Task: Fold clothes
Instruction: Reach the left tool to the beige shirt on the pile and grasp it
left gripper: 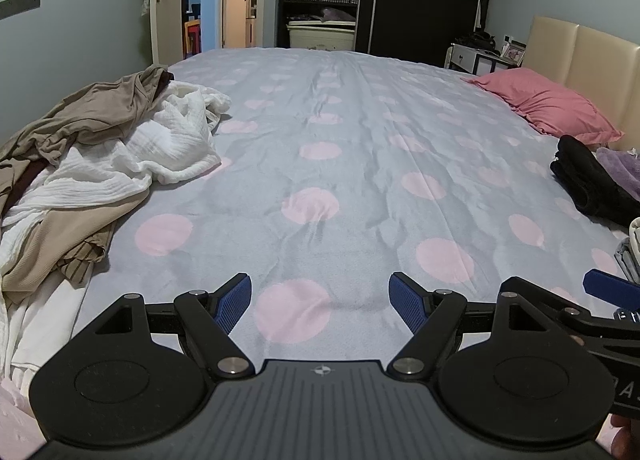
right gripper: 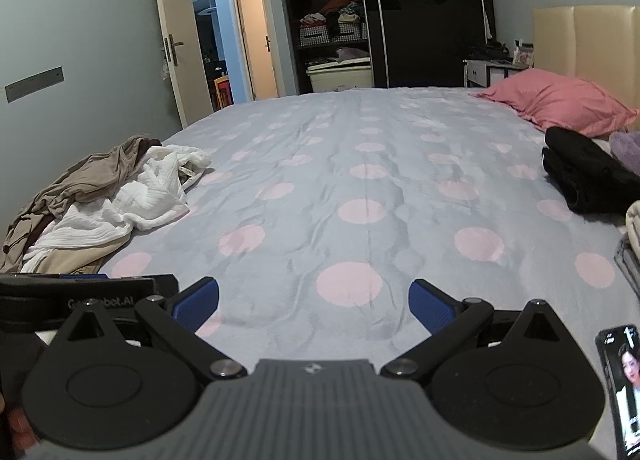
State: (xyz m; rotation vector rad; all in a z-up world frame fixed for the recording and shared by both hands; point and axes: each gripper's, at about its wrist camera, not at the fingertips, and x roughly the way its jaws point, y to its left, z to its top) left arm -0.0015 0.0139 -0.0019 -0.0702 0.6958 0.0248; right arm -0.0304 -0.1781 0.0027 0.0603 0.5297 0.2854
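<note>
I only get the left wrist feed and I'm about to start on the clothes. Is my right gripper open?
Observer: Yes. The right wrist view shows the right gripper open, with nothing between its fingers.
Operator: Is there anything close to it that I can't see?
Observer: A phone with its screen lit shows at that view's lower right edge. I cannot tell what it rests on.
</note>
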